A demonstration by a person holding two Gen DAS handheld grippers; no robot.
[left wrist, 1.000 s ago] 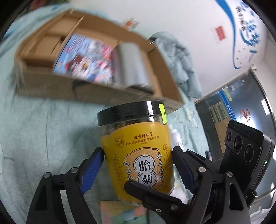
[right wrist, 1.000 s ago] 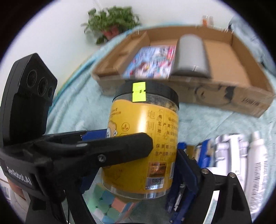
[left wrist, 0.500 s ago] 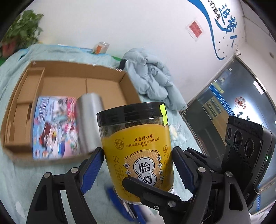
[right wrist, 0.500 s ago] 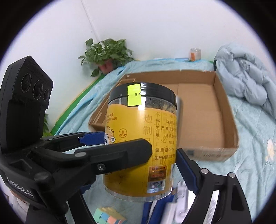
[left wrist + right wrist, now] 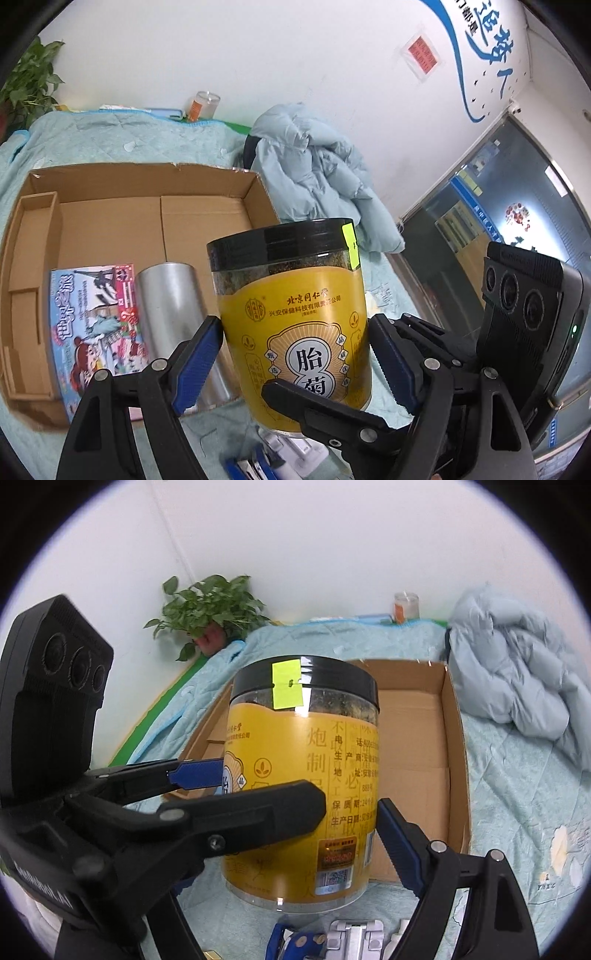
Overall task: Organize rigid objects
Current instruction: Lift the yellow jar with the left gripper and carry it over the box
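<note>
A clear jar (image 5: 291,302) with a black lid, a yellow label and a neon sticker hangs in the air in front of an open cardboard box (image 5: 110,177). My left gripper (image 5: 295,362) is shut on its lower half, a blue pad on each side. My right gripper (image 5: 303,849) is shut on the same jar from the crossing direction; one of its fingers (image 5: 325,410) passes in front of the label. In the right wrist view the jar (image 5: 306,775) hides much of the box (image 5: 452,738). A picture book (image 5: 92,314) and a silver cylinder (image 5: 170,306) lie inside the box.
A teal quilted cover (image 5: 517,794) lies under everything. A crumpled pale-blue jacket (image 5: 314,177) sits right of the box. A potted plant (image 5: 210,605) and a small glass (image 5: 203,105) stand by the back wall. Blue and white items (image 5: 351,938) lie just below the jar.
Both grippers have risen with the jar and carried it toward the box. The box, blurred and tilted before, now lies lower in view with its inside showing; the coloured blocks below are gone.
</note>
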